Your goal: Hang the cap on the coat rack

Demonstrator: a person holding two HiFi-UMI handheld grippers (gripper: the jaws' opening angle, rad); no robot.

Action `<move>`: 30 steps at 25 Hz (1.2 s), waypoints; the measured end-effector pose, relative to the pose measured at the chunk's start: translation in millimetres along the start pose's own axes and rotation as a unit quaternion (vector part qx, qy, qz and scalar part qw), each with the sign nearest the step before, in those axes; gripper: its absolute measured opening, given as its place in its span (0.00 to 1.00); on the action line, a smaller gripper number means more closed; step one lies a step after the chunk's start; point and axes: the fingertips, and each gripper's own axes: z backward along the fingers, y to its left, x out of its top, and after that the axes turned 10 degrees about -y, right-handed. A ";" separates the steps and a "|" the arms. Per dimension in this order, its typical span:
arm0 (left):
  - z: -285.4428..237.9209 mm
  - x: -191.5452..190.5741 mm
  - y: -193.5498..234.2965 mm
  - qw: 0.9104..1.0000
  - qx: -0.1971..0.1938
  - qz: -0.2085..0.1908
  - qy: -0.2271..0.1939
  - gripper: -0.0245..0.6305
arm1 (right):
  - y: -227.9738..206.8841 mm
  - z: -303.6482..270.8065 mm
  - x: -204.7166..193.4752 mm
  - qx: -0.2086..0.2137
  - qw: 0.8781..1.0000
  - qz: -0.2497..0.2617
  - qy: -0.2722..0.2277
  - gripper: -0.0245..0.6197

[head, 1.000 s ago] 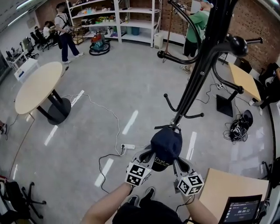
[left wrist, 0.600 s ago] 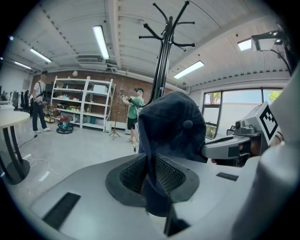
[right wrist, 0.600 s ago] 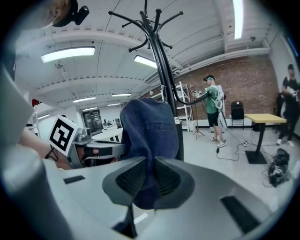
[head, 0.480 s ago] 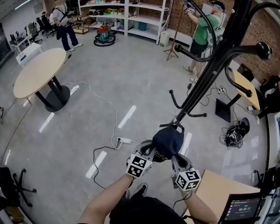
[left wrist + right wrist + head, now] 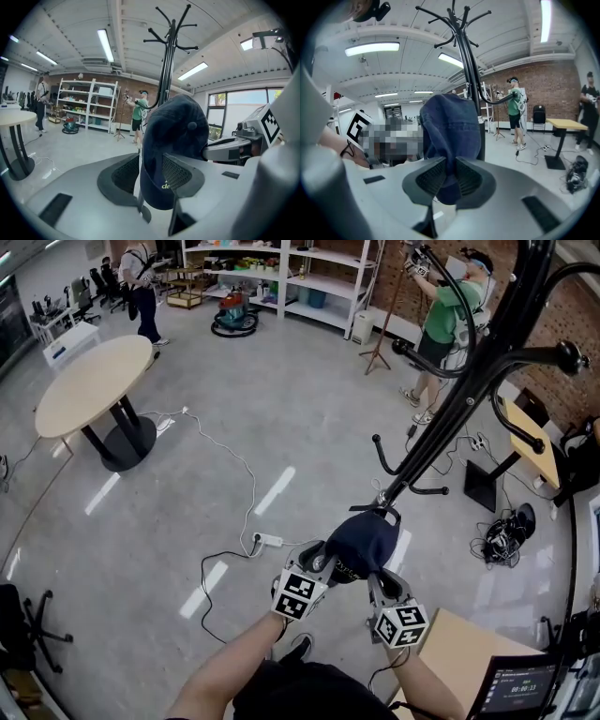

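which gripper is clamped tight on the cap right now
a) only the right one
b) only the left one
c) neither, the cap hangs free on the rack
a: in the right gripper view both pads of the right gripper squeeze the fabric of the cap. The jaws of the left gripper are opening, with the cap's brim between them and a gap beside one pad.

Bright ceiling tubes (image 5: pixel 105 44); streaky glare on the floor (image 5: pixel 278 495); fisheye-bent, dark-cornered edges; close cap (image 5: pixel 450 136) slightly soft.
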 end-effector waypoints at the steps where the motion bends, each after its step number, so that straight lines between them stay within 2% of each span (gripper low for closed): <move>1: 2.3 -0.4 0.8 1.000 0.000 0.002 0.001 0.25 | 1.0 0.1 -0.1 0.000 1.000 0.001 0.001 0.11; 9: 30.4 10.6 8.5 0.999 0.025 0.031 -0.019 0.28 | -1.6 6.8 1.7 -0.012 1.000 0.005 -0.011 0.12; 14: 45.3 32.5 0.6 0.998 0.018 0.036 -0.041 0.28 | -1.9 19.8 14.3 -0.026 0.998 -0.029 -0.043 0.14; 18: 51.7 49.0 -2.1 0.997 0.014 0.041 -0.057 0.28 | -2.6 26.6 18.4 -0.032 0.997 -0.037 -0.057 0.17; 21: 53.9 59.0 -5.6 0.997 0.006 0.045 -0.068 0.28 | -3.4 28.1 17.5 -0.037 0.997 -0.032 -0.059 0.21; 30: 54.9 81.0 -25.4 0.995 -0.047 0.029 -0.082 0.28 | -5.9 45.9 24.1 -0.086 0.993 -0.038 -0.075 0.21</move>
